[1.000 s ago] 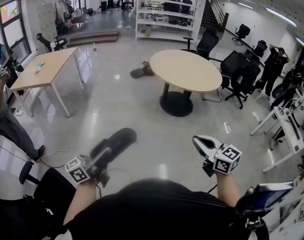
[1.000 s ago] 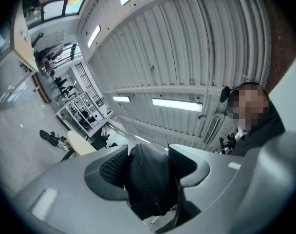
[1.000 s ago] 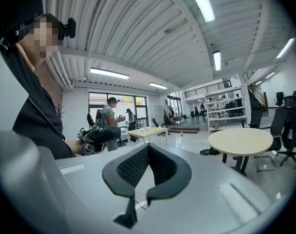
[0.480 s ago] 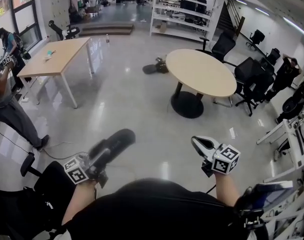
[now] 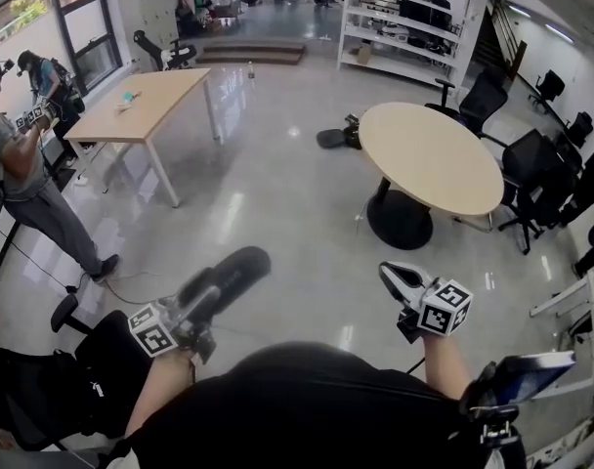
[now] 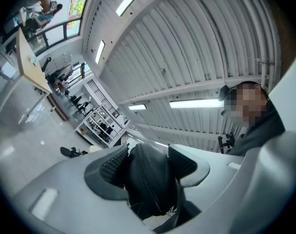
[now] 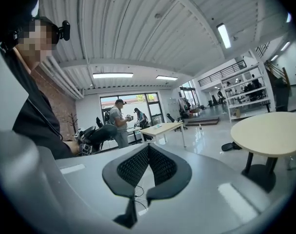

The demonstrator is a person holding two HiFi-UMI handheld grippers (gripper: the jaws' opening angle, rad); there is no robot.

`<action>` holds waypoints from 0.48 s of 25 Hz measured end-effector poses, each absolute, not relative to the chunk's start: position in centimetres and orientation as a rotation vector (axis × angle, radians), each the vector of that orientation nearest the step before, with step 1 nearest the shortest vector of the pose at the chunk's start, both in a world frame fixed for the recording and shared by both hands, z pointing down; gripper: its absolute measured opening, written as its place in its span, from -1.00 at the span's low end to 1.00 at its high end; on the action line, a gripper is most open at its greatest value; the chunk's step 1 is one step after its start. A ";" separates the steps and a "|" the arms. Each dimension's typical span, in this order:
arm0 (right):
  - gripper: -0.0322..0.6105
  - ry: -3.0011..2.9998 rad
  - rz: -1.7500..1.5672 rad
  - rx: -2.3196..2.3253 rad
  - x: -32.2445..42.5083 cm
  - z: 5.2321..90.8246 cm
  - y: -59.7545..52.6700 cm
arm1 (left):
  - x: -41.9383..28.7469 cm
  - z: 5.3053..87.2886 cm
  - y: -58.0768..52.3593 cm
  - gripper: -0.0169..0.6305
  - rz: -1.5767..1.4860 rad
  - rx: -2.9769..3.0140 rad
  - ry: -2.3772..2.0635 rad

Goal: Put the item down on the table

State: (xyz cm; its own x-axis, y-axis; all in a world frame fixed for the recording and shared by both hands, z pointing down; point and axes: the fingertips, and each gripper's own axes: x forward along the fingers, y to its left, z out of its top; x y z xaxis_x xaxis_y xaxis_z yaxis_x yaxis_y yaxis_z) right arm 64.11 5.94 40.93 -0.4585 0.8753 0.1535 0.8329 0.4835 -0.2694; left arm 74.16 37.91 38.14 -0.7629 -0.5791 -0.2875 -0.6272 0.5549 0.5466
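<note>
- Black fabric-like pouch (image 6: 149, 182), long and rounded, with a zip line running down its face, sits between the pads of the left claw (image 5: 192, 313).
- Left claw state: jaws part-way apart and pressing on the pouch from both sides. The body bulges between the ribbed pads, so I judge it soft and compressible.
- Head view: most of the pouch's length sticks out beyond the claw, up and forward, over the glossy grey floor (image 5: 277, 203). The grip is near one end.
- Right claw (image 5: 400, 279): pads meet at the tips, with nothing between them.
- Round beige worktop on a black pedestal (image 5: 431, 156) stands ahead to the right. Long pale wooden worktop on thin legs (image 5: 146, 104) stands ahead to the left. Both are well apart from the pouch.
- Handling, judged:
  - Light, since one claw carries it by the end without visible sag.
  - Not fragile on the outside. Contents are unknown.
  - The smooth shell may slip, but the soft body lets the pads bite in.
- Hold point, judged: the middle of the body would balance better. The end grip is adequate if the free end touches the worktop first and the jaws open only after that.
</note>
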 end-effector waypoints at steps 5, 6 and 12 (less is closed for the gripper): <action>-0.86 -2.424 0.157 -1.578 56.1 39.0 4.6 | 68.0 37.4 35.5 -0.16 0.981 -0.956 2.694; -0.86 -2.419 0.155 -1.592 54.7 38.9 4.4 | 66.7 37.3 34.9 -0.16 0.983 -0.948 2.687; -0.85 -2.373 0.157 -1.641 47.6 40.0 3.7 | 60.5 37.4 32.1 -0.15 0.981 -0.942 2.693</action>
